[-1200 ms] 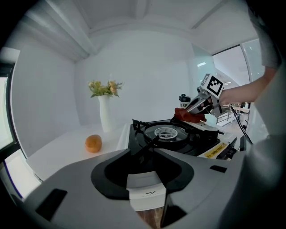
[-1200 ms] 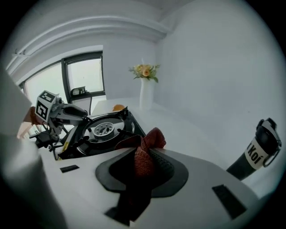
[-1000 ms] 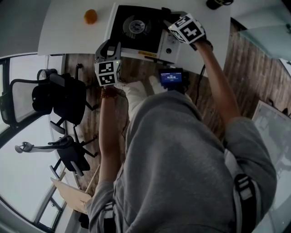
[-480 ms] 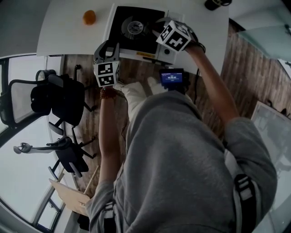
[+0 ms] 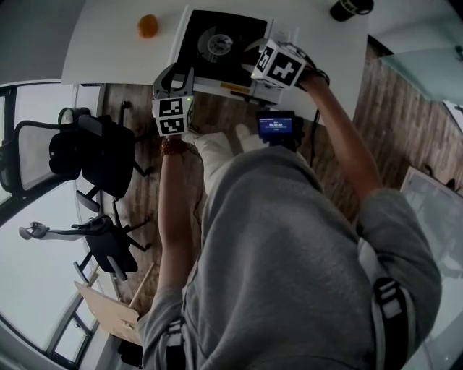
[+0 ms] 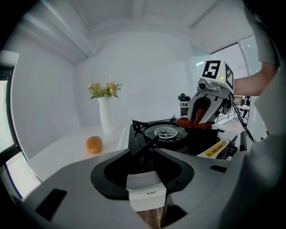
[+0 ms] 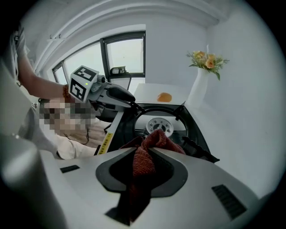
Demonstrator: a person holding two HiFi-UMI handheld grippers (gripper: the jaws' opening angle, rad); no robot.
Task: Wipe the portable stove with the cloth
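The portable stove (image 5: 217,43), black-topped with a white body, sits at the near edge of the white table (image 5: 108,43). My left gripper (image 5: 173,74) is shut on its front left corner; in the left gripper view the stove's white edge (image 6: 143,192) fills my left gripper (image 6: 154,152). My right gripper (image 7: 149,150) is shut on a red cloth (image 7: 147,152) that bunches out past the tips and hangs down behind. It hovers over the stove's right front part, close to the round burner (image 7: 157,126). The left gripper view shows the cloth (image 6: 196,123) touching the stove top.
An orange (image 5: 147,26) lies on the table left of the stove. A white vase of flowers (image 6: 105,114) stands behind it, a dark cup (image 5: 349,7) at the far right. Office chairs (image 5: 94,155) stand left of me. A small screen device (image 5: 275,126) hangs below the table edge.
My right gripper has moved left with the cloth, from the stove's right end over the black top, and has rolled. The left gripper has kept still on the stove.
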